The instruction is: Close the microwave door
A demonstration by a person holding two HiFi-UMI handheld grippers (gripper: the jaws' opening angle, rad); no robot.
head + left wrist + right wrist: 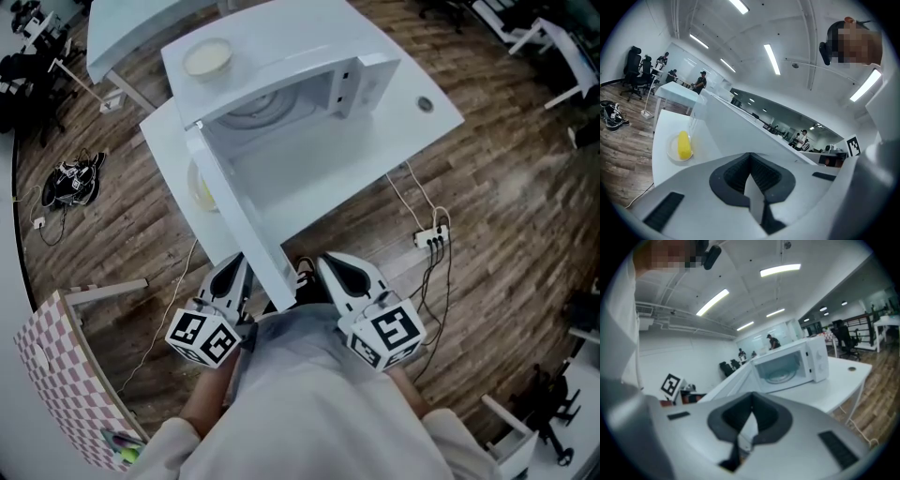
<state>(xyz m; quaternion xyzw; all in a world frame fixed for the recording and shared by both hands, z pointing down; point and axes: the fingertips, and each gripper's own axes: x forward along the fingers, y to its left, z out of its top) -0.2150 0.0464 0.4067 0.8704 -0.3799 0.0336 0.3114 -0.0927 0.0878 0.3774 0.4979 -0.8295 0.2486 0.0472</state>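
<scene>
Here, the microwave [281,66] sits on the white counter [412,122], toward its far side, with its open cavity facing near and slightly right. Its control panel is at the right end. The door [234,206] stands wide open. It is hinged at the microwave's left front corner, and its long edge runs from there toward the near side, ending between the two tools. The left hand-held gripper [234,272] is just left of that near end and the right hand-held gripper [339,272] just right of it; whether either touches the door is unclear.

In the left gripper view the left hand-held gripper [751,157] has its jaws drawn together on nothing, and the door's white panel [740,136] stretches away ahead. The right hand-held gripper [751,408] is likewise closed and empty, with the microwave [792,364] beyond it.

A plate with something yellow [683,144] rests on the counter left of the door, and a pale bowl [207,58] sits on top of the microwave.
</scene>
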